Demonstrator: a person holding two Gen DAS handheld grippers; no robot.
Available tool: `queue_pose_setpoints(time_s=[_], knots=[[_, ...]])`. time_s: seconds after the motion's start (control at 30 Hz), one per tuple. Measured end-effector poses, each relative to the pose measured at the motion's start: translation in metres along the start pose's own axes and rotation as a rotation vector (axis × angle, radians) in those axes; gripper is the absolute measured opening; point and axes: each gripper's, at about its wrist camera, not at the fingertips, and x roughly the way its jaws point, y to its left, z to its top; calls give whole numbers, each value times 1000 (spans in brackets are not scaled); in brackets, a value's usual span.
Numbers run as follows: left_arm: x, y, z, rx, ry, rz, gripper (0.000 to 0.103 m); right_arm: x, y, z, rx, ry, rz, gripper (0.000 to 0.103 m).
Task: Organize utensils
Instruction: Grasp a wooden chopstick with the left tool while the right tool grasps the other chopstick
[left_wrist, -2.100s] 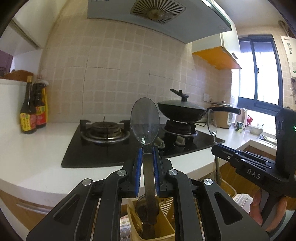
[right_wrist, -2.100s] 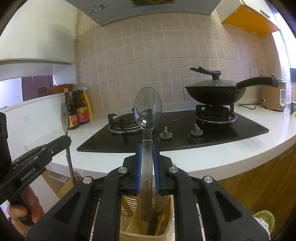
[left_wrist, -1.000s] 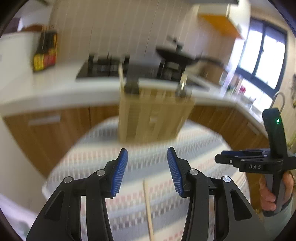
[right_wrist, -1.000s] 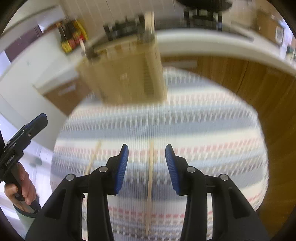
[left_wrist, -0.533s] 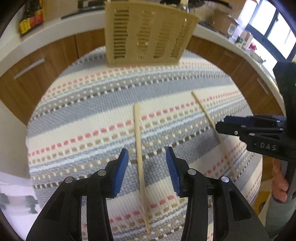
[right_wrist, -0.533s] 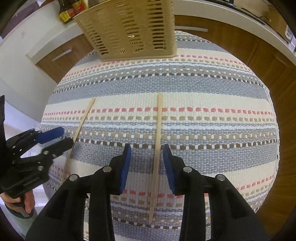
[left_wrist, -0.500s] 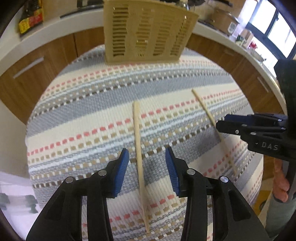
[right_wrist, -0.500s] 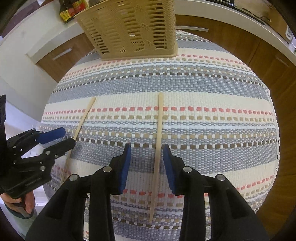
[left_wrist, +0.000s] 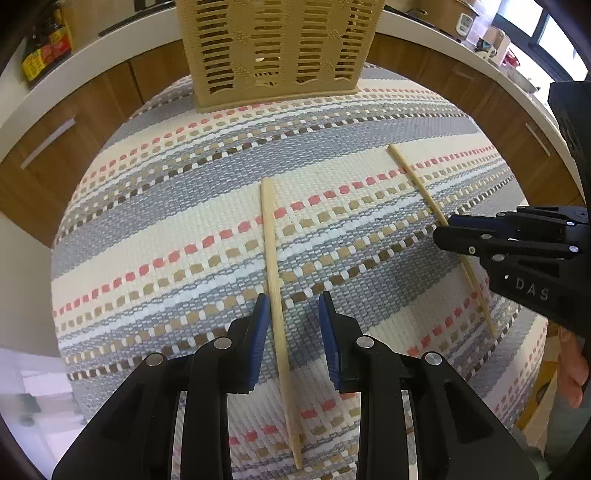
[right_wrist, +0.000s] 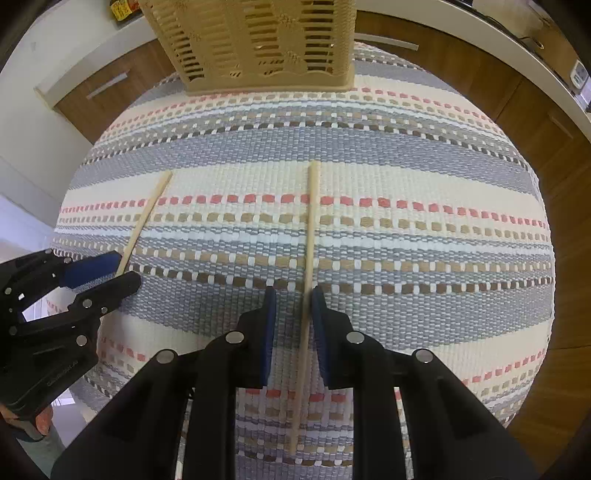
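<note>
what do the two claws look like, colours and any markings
Both are black, angular handheld tools with silver rivets and blue pads inside the fingers. The left claw and right claw match; the right one's side, seen from the left wrist, carries pale "DAS" lettering.

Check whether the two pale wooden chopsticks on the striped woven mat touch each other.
Apart. The left wrist view shows one chopstick between the left gripper's jaws and the other chopstick lying separately, striped mat between them.

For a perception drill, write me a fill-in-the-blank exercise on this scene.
1. Two wooden ____ lie apart on the striped mat.
2. The left claw straddles one; the right claw straddles the ____.
3. The slotted basket stands at the mat's ____ edge.

Missing: chopsticks; other; far
</note>
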Motion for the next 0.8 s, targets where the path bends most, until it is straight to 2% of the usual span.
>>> queue_pose_setpoints(time_s=[0.23,0.33,0.47,0.6,0.63,0.67,0.8], knots=[[4,-3,5,16,25,6,24,6,6,5,-26,-3,-38,6],[4,0,6,16,30,14,18,6,8,5,-28,-6,-25,5],[4,4,7,5,38,3,18,3,7,3,-34,-14,-23,5],[5,-1,7,47,46,50,16,-4,0,-5,-32,-23,-6,5],[6,-5,7,58,45,79,8,-6,0,-7,-30,-29,1,5],[6,-7,7,62,38,108,4,-10,0,-8,-29,-39,6,5],[2,-7,5,34,5,82,4,-25,-6,-9,-24,-80,40,5]])
